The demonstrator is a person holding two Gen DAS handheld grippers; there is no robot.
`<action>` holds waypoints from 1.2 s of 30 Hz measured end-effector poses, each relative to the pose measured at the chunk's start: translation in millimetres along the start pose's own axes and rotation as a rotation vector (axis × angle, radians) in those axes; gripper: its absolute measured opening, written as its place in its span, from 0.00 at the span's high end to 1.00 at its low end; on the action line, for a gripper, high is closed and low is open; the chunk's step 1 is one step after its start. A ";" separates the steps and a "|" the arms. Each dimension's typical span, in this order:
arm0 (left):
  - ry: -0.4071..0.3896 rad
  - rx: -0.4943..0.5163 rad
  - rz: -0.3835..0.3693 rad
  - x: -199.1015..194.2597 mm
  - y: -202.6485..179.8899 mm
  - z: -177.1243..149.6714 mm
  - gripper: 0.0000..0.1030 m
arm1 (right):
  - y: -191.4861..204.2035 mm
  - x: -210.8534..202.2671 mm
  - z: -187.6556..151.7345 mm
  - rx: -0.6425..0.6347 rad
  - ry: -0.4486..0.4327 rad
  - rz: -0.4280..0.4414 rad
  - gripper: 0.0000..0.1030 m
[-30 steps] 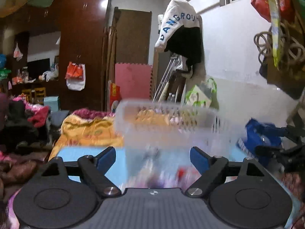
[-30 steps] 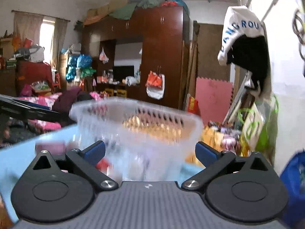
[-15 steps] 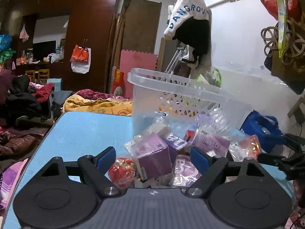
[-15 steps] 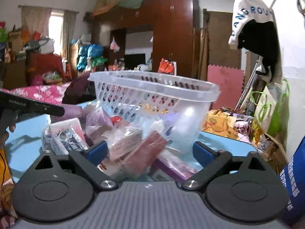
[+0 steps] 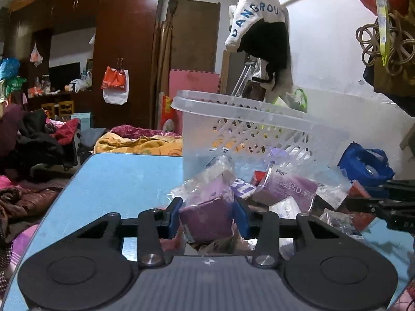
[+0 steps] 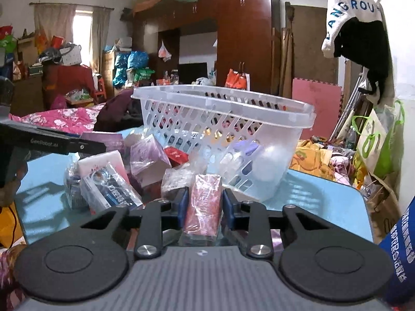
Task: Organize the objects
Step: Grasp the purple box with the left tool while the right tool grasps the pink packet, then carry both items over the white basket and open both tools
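A clear plastic basket lies tilted on the blue table, with a pile of wrapped boxes and packets spilled in front of it. My left gripper is closing on a purple box in clear wrap, and its blue pads touch both sides. In the right wrist view the basket stands behind my right gripper. Its jaws are closing tight on a red-pink wrapped box, which is pinched between the pads. The left gripper's arm shows at the left edge.
A blue bag sits off the table's right side. Beds piled with clothes and blankets surround the table, and a dark wardrobe stands behind. More packets lie left of the right gripper. Bare tabletop shows on the left in the left wrist view.
The basket went from blurred motion to resting tilted with its contents spilled on the table. Both grippers sank toward the pile and closed, the left on the purple box, the right on the red-pink box.
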State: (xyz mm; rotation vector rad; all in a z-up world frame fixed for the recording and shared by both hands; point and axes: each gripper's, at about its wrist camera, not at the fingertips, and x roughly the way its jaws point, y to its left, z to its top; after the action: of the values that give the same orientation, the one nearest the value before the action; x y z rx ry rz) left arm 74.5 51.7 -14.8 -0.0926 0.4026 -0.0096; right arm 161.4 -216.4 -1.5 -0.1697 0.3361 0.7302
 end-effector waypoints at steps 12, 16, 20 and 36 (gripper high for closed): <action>-0.094 -0.028 -0.062 -17.1 2.4 9.8 0.55 | -3.7 -12.7 3.7 0.027 -0.058 0.003 0.72; -0.107 -0.030 -0.082 -18.3 1.9 9.0 0.55 | -7.7 -14.7 4.3 0.043 -0.064 0.009 0.72; -0.139 -0.041 -0.098 -27.6 1.1 12.5 0.55 | -9.7 -23.1 10.6 0.046 -0.092 0.006 0.72; -0.059 -0.047 -0.164 44.6 -36.5 140.6 0.55 | -21.7 51.8 135.7 -0.004 -0.075 -0.060 0.72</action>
State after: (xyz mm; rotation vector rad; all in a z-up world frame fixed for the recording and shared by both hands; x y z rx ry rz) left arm 170.9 26.5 99.8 -0.1716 0.3356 -0.1584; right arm 244.8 -163.7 107.3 -0.1556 0.2569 0.6764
